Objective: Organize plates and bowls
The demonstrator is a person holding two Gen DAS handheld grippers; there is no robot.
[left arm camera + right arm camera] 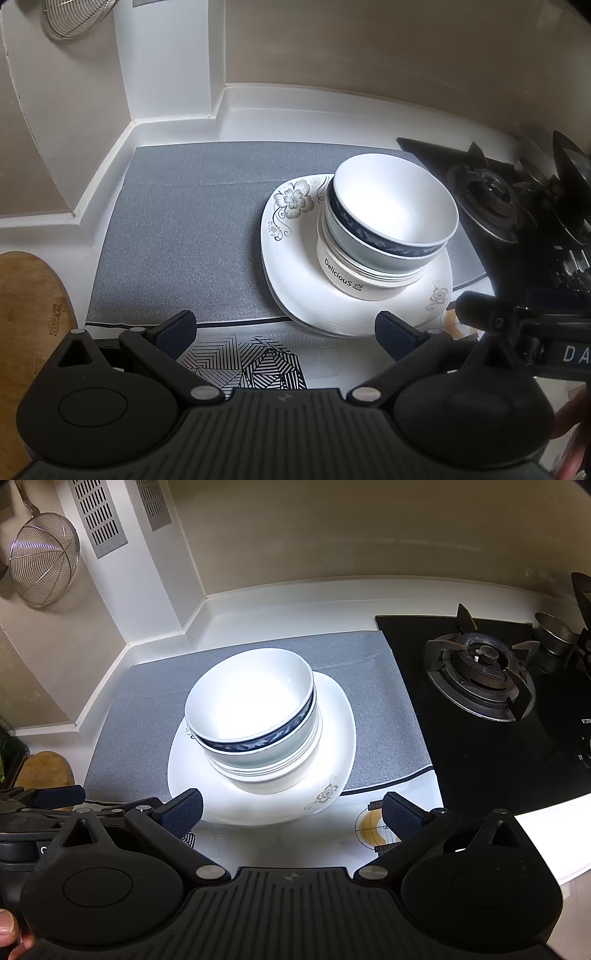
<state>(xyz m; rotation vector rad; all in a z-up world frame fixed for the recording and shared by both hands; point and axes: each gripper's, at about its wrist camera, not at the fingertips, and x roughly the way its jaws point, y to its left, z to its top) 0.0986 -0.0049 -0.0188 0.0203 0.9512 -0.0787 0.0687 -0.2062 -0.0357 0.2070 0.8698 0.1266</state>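
Note:
A stack of bowls stands on stacked white flower-print plates, on a grey mat. The top bowl is white inside with a blue patterned band; the lowest bowl reads "Delicious". My left gripper is open, just short of the plates' near-left rim, holding nothing. Open too and holding nothing, my right gripper sits at the plates' near edge. The right gripper's body shows at the right of the left wrist view, and the left gripper's at the left of the right wrist view.
A black gas hob lies right of the mat, a small metal pot behind its burner. A wooden board lies at the left. A wire strainer hangs on the wall. Patterned coasters sit near the counter front.

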